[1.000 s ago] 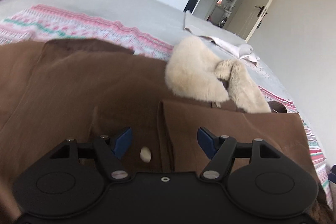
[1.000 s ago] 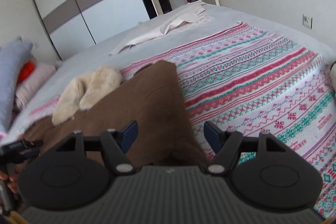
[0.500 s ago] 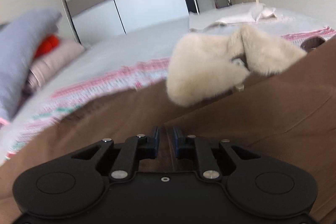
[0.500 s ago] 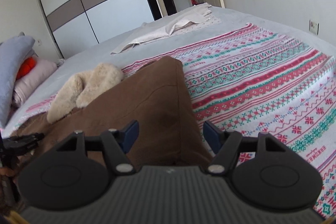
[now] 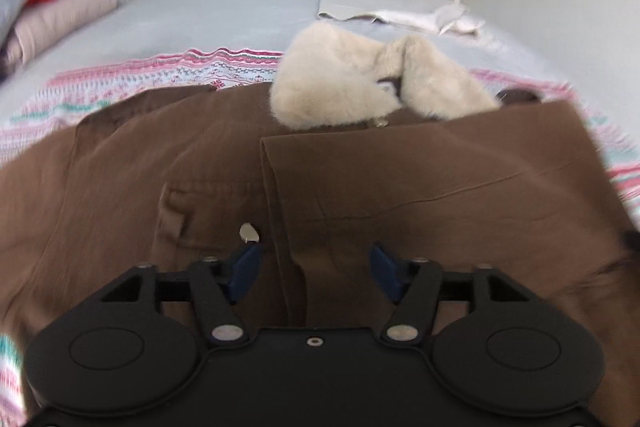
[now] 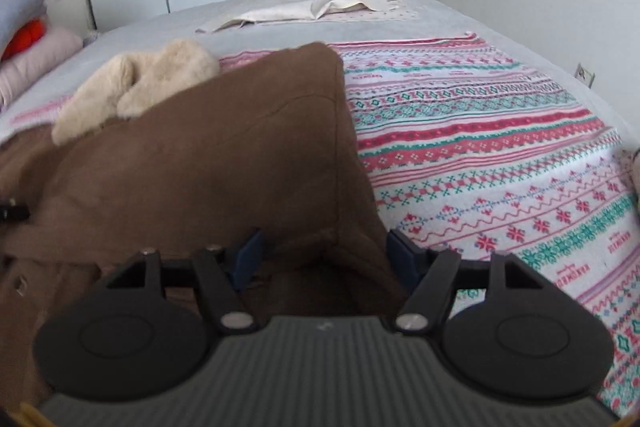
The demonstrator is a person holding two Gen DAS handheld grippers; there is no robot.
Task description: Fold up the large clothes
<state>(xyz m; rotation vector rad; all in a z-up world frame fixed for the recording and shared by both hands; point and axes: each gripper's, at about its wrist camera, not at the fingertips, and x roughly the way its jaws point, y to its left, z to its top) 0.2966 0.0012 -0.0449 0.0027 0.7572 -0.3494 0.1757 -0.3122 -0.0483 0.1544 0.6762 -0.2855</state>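
just under left gripper (image 5: 314, 265): coat (image 5: 400, 179)

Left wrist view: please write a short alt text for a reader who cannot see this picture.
A brown coat with a cream fur collar lies on a bed, over a patterned blanket, one side folded over its front. The left gripper hovers over the folded edge, jaws opening, pads not pressing the cloth.

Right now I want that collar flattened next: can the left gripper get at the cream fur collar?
Probably yes. The left gripper, jaws opening, faces the fur collar across flat brown coat with nothing standing between; it only needs to travel forward.
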